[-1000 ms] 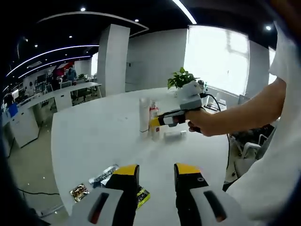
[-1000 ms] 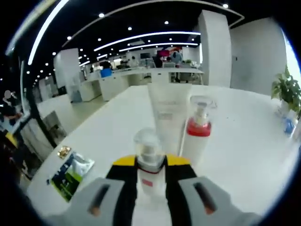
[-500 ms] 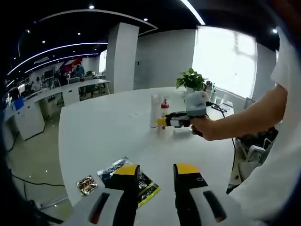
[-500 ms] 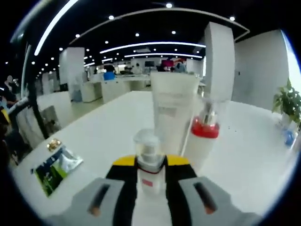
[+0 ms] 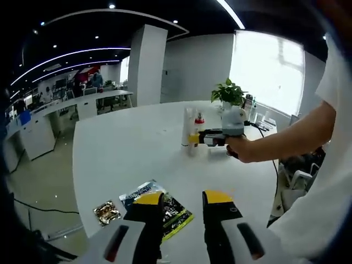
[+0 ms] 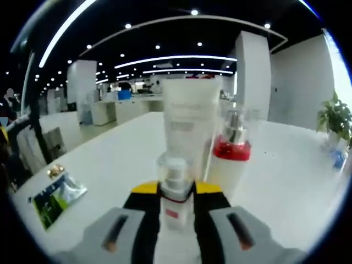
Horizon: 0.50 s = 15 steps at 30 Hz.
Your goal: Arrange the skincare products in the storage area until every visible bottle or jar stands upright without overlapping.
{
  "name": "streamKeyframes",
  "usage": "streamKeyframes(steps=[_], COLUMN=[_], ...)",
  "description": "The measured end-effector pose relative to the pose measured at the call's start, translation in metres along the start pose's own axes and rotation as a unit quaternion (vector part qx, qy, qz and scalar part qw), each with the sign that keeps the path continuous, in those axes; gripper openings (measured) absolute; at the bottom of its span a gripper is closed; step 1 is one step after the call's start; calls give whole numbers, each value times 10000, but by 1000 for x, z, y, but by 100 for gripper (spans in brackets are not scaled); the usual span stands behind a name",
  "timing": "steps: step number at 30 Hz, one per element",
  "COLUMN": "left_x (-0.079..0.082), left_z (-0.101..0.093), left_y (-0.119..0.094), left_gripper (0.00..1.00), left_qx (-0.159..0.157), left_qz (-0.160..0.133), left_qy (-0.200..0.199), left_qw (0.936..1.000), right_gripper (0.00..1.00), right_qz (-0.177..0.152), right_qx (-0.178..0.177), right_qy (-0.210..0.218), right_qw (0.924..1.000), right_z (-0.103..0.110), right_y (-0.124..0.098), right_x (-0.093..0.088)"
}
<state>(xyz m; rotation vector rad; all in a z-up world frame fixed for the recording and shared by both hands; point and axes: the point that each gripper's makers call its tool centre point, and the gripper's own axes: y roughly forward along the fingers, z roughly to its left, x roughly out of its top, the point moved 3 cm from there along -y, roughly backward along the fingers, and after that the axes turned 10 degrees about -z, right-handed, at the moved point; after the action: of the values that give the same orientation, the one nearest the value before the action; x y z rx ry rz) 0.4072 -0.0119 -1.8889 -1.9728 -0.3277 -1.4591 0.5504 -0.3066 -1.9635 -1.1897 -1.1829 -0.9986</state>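
I am holding a small clear-capped pump bottle (image 6: 175,190) upright in my right gripper (image 6: 175,192), its jaws closed snugly on the bottle's body. Over the last second I have been carrying it nearer to the white tube (image 6: 190,129) and the red-collared pump bottle (image 6: 231,157), both standing upright on the bench (image 6: 286,181); they are now looming larger and closer behind my bottle than in the earlier frame. I judge that I am nearing the spot to set it down just beside them, without overlap.

My left gripper (image 5: 176,220) is hanging back with its jaws parted and nothing between them. It has pulled away: the sachets (image 5: 159,204) near the bench edge are showing more fully, and the right gripper (image 5: 206,137) at the bottles is looking farther off than before.
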Motion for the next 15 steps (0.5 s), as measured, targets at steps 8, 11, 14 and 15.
streamKeyframes(steps=[8,11,14,15], left_x=[2,2,3,3], left_z=[-6,-9,-14,-15], left_y=[2,2,3,3], left_gripper=[28,28,27,27], left_qx=[-3,17,36,43], left_qz=[-18,1,27,36], left_qy=[-5,-29,-39,-45], left_qw=[10000,10000,10000,10000], right_gripper=[30,28,28,27], right_qz=[352,412,573,710], right_qx=[96,156,177,144], right_qy=[47,12,55,76], right_qw=[9993,9990,9982,9973], right_z=[5,1,3,1], right_y=[-6,-7,-11,-12], right_x=[-10,-14,-17,-22])
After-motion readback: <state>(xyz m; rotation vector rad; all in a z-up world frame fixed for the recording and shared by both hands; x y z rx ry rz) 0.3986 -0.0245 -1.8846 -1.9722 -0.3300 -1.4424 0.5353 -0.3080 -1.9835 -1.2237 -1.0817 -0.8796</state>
